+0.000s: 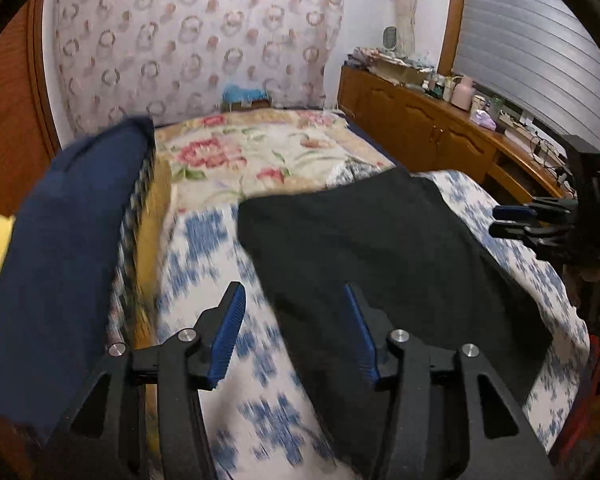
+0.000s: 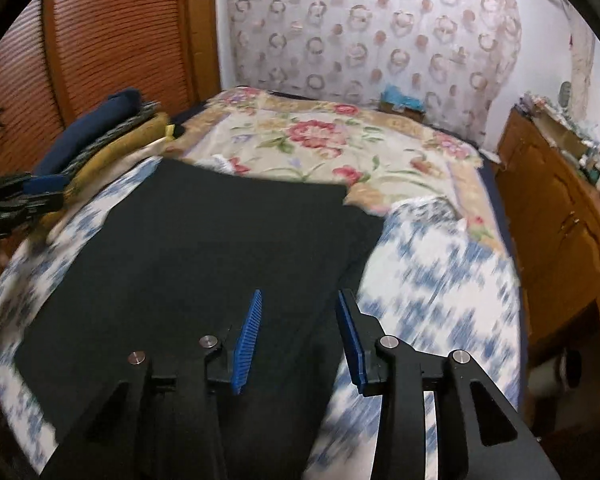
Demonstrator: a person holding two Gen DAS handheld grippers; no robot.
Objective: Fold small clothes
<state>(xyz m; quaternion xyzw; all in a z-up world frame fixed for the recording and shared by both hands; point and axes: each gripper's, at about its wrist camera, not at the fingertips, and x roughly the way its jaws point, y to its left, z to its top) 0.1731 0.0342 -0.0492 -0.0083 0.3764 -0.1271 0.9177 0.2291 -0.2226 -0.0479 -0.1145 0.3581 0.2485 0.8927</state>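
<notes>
Standing apart, nothing between the blue pads: left gripper (image 1: 294, 300) hovering over the near left edge of the black garment (image 1: 380, 264), right gripper (image 2: 300, 308) hovering over its near right edge (image 2: 204, 256), neither pressing cloth. Lying spread and mostly flat on the blue-and-white bedcover (image 1: 228, 264), near the foot of the bed, far edge reaching the floral blanket (image 2: 324, 140). Looking like an early stage for this piece: laid out, not yet visibly folded over, though whether already doubled is hard to tell through the blur. Sitting stacked to the left, a pile of folded clothes (image 2: 100, 136), navy on top, patterned and mustard layers beneath, suggesting earlier pieces finished. Remaining, by judgement: pinching the near corners and folding the black piece, then adding it to the pile. Showing no basket or bin near the work; only a small box (image 1: 246, 102) at the bed's head, with something blue resting on top, contents unclear.
</notes>
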